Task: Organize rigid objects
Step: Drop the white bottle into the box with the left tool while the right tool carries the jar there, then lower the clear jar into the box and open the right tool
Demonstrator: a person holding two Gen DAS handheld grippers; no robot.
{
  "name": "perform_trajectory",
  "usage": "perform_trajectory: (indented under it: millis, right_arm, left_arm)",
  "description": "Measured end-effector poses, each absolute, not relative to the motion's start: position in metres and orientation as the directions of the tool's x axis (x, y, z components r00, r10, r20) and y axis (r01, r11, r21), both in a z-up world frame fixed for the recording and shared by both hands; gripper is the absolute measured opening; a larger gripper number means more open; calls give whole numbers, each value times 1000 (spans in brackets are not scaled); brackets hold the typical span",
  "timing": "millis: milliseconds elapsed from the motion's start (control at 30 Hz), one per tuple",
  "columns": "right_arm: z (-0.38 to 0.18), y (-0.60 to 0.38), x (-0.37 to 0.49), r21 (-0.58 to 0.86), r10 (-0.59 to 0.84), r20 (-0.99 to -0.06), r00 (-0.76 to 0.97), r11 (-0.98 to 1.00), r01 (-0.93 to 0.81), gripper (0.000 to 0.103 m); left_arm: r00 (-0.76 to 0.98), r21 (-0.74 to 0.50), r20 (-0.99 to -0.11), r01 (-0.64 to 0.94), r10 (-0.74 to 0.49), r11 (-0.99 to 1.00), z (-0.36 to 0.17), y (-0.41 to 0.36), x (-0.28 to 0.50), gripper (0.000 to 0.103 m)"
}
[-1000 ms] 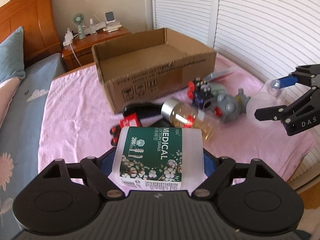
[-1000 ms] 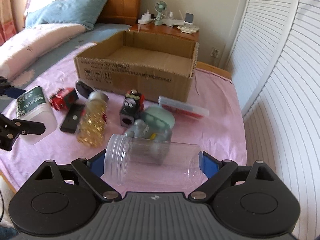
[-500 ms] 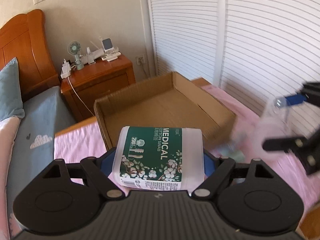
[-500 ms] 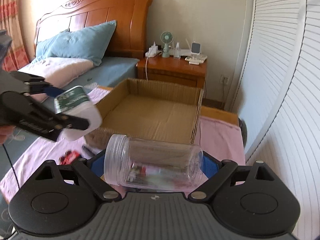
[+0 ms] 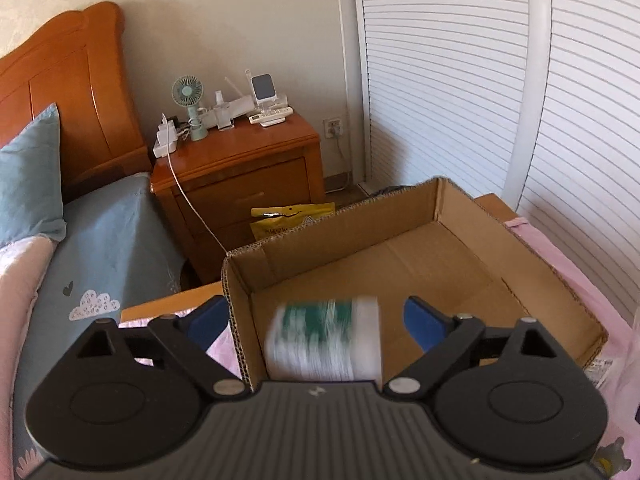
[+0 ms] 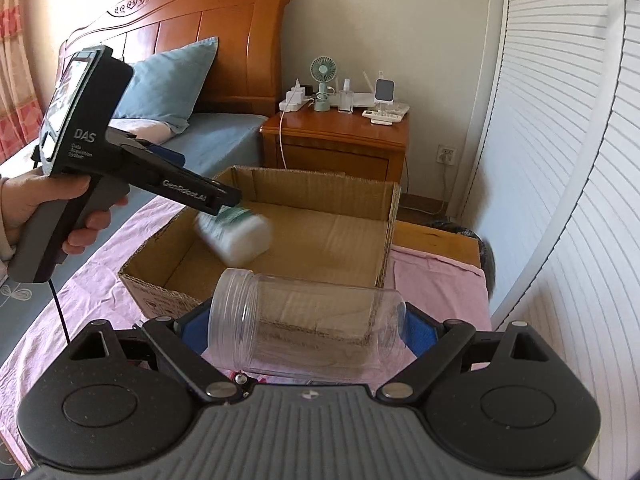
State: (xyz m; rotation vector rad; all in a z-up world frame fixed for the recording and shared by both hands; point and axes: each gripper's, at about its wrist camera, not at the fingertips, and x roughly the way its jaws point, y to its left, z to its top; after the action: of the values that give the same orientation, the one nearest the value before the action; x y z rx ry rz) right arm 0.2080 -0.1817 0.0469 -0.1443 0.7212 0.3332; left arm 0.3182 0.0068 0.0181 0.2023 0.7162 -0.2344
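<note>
The open cardboard box (image 5: 440, 216) stands on the pink bedspread; it also shows in the right wrist view (image 6: 394, 216). My left gripper (image 5: 316, 320) is open above the box's near left corner. The white cotton swab tub with a green label (image 5: 324, 338) is blurred, free between the spread fingers and falling into the box. In the right wrist view the tub (image 6: 236, 234) drops below the left gripper (image 6: 224, 200). My right gripper (image 6: 306, 330) is shut on a clear plastic jar (image 6: 308, 332) held sideways, just in front of the box's near wall.
A wooden nightstand (image 5: 240, 172) with a small fan (image 5: 188, 96) and chargers stands behind the box. A yellow bag (image 5: 288, 220) sits on the floor by it. White louvred doors (image 5: 520, 100) are on the right. The bed with a blue pillow (image 6: 164, 88) is on the left.
Both grippers rose and moved forward over the box. My left gripper opened and let go of the cotton swab tub, which is falling. The right gripper still holds the jar.
</note>
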Motion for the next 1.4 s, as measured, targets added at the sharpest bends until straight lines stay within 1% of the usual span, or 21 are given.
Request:
perform_trajectory:
  millis: [67, 133, 333, 400, 500, 800, 967, 1033, 1067, 1200, 1400]
  right_arm:
    - [46, -181, 213, -20, 244, -673, 698, 938, -347, 95]
    - [46, -180, 215, -25, 241, -674, 698, 937, -347, 95]
    - [51, -171, 221, -29, 241, -678, 695, 935, -353, 95]
    - [53, -168, 227, -28, 240, -681, 692, 936, -352, 95]
    - [55, -164, 239, -23, 241, -680, 692, 937, -348, 95]
    - [42, -141, 300, -9, 219, -720, 659, 946, -324, 95]
    - [35, -134, 335, 2, 202, -726, 657, 956, -292, 95]
    - [33, -132, 347, 2, 188, -721, 666, 963, -270, 103]
    - [32, -132, 349, -2, 179, -721, 670, 966, -260, 103]
    - [34, -133, 337, -2, 181, -725, 664, 965, -264, 103]
    - [44, -141, 297, -19, 168, -717, 677, 966, -259, 103]
  left_arm:
    - [730, 99, -667, 280, -145, 955, 20, 12, 310, 95]
    - [740, 105, -657, 281, -145, 954, 23, 17, 295, 99]
    - [744, 75, -644, 296, -181, 952, 35, 38, 237, 101]
    - [749, 93, -643, 284, -160, 954, 37, 42, 217, 102]
    - [756, 127, -642, 267, -126, 955, 37, 45, 191, 102]
    - [729, 95, -676, 226, -104, 970, 24, 43, 147, 102]
    - [765, 104, -640, 173, -67, 979, 19, 42, 134, 102]
    - [774, 108, -630, 156, -54, 982, 15, 43, 133, 102]
    - [772, 102, -634, 151, -53, 983, 14, 44, 133, 102]
    - [759, 57, -647, 141, -71, 988, 7, 49, 130, 102]
    - [759, 59, -649, 123, -56, 991, 1, 49, 125, 102]
